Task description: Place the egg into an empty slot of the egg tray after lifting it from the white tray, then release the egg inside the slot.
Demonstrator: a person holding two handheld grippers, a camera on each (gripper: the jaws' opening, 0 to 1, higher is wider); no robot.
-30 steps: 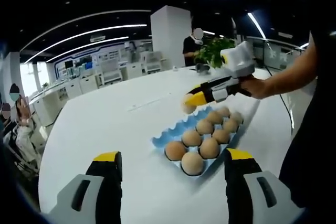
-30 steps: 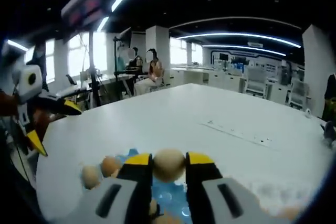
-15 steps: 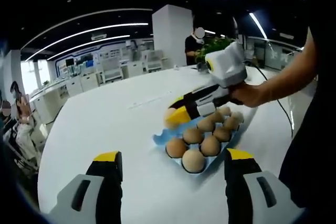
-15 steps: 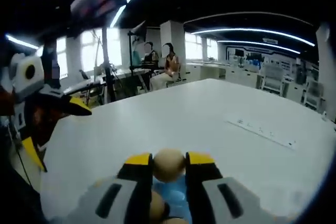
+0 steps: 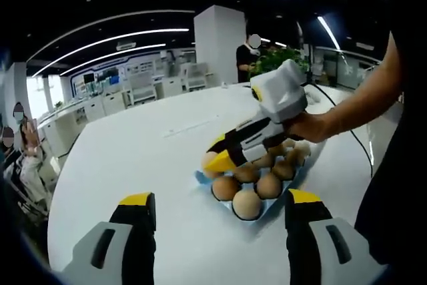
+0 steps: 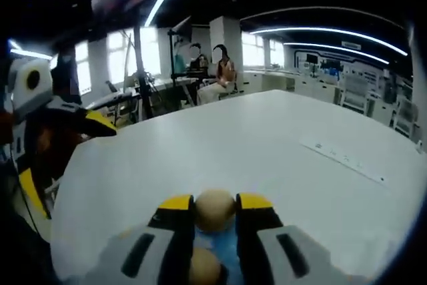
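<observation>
In the right gripper view my right gripper [image 6: 214, 206] is shut on a tan egg [image 6: 214, 209], and its jaws point down at the blue egg tray [image 6: 228, 253], where another egg [image 6: 203, 268] lies just below. The left gripper view shows a hand holding the right gripper [image 5: 215, 163] low over the far left corner of the egg tray [image 5: 201, 178]. Several brown eggs [image 5: 247, 203] fill that tray. My left gripper [image 5: 220, 203] stands open near the table's front with nothing between its jaws. It also appears at the left of the right gripper view as the left gripper [image 6: 65, 157].
The tray rests on a large white table [image 5: 133, 158] with a flush cable slot [image 6: 347, 158]. A potted plant [image 5: 273, 63] and a standing person are at its far end, beside a white pillar [image 5: 219, 45]. Seated people and desks lie beyond the table's edges.
The right gripper has carried the egg from beyond the tray's far side down to just over the tray's far left corner. My left gripper has stayed open and still.
</observation>
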